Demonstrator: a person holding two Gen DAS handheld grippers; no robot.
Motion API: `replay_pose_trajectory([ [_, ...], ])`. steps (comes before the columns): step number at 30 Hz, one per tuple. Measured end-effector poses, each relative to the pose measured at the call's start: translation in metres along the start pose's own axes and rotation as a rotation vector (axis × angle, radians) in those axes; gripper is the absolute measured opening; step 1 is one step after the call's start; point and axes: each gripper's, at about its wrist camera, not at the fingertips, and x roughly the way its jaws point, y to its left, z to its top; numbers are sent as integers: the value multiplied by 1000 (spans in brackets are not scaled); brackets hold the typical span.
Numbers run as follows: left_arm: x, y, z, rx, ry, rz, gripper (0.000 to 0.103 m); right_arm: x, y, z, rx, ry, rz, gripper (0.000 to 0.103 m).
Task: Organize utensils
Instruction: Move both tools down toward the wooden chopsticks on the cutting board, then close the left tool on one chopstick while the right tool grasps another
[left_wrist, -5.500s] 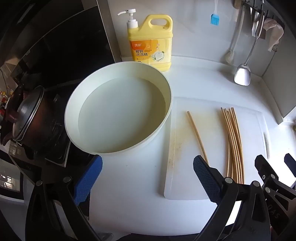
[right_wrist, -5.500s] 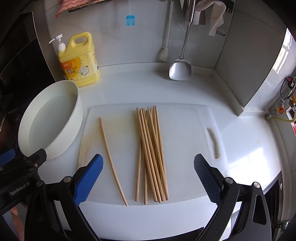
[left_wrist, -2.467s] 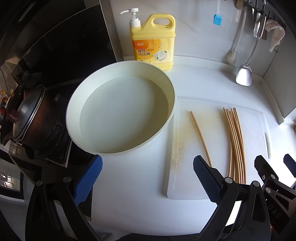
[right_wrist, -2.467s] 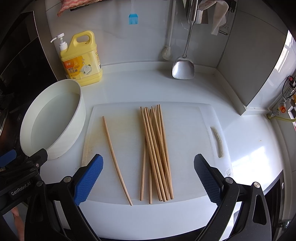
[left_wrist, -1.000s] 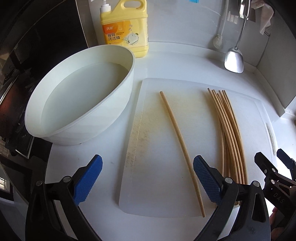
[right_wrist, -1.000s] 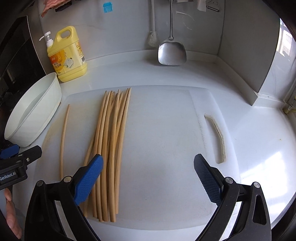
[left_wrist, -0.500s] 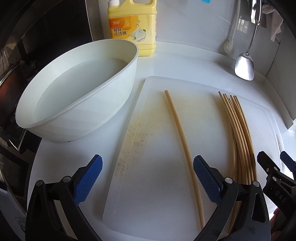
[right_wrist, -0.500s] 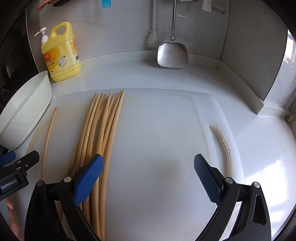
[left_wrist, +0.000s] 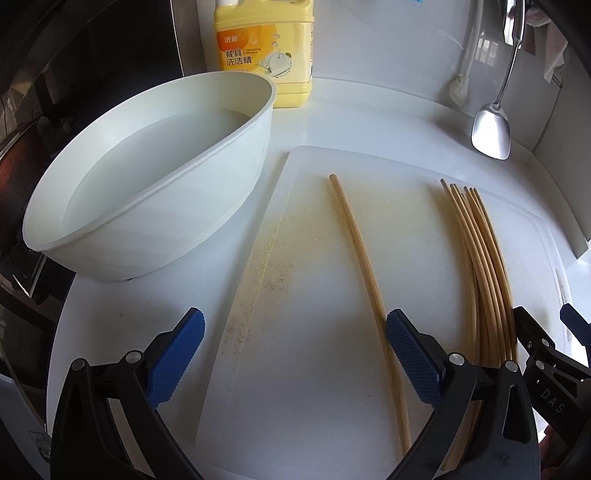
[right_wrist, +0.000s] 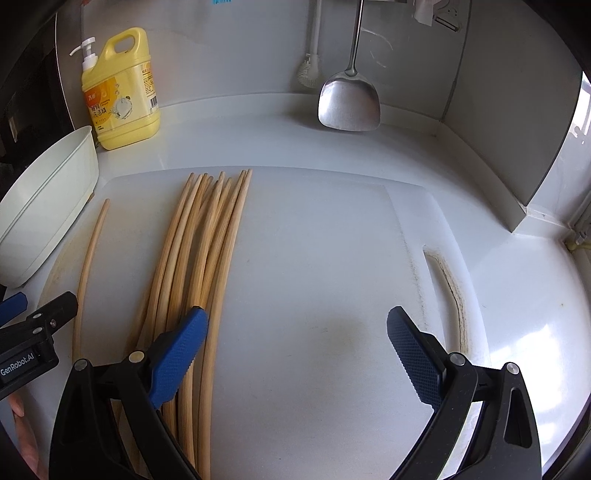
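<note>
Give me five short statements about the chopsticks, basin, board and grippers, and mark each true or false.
1. One chopstick lies apart from the bundle on the board. True.
2. The basin is empty. False: it holds water.
3. The left gripper is shut on a chopstick. False: it is open and holds nothing.
4. The right gripper is open. True.
5. The soap bottle lies on the board. False: it stands on the counter behind the basin.
</note>
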Motion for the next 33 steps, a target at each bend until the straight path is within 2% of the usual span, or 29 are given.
replay_pose_trajectory([
  [7,6,-5,-1,-12,37,-5,97,4,0,-3,-13,-3,-18,94],
  [14,8,-8,-2,-51,16,17,98,3,-2,-4,-34,-39,-27,92],
  [22,9,-14,-1,-42,-8,13,95,4,5,-2,-71,-74,-42,92],
  [28,2,-26,-2,6,-50,-20,71,3,4,-1,-85,-72,-17,89],
  [30,2,-27,-3,9,-54,-26,67,3,4,-2,-83,-65,26,76],
  [31,1,-27,-2,9,-55,-28,65,2,5,-3,-85,-65,43,72],
  [33,-1,-28,-2,15,-60,-34,48,0,9,-4,-96,-70,58,61],
])
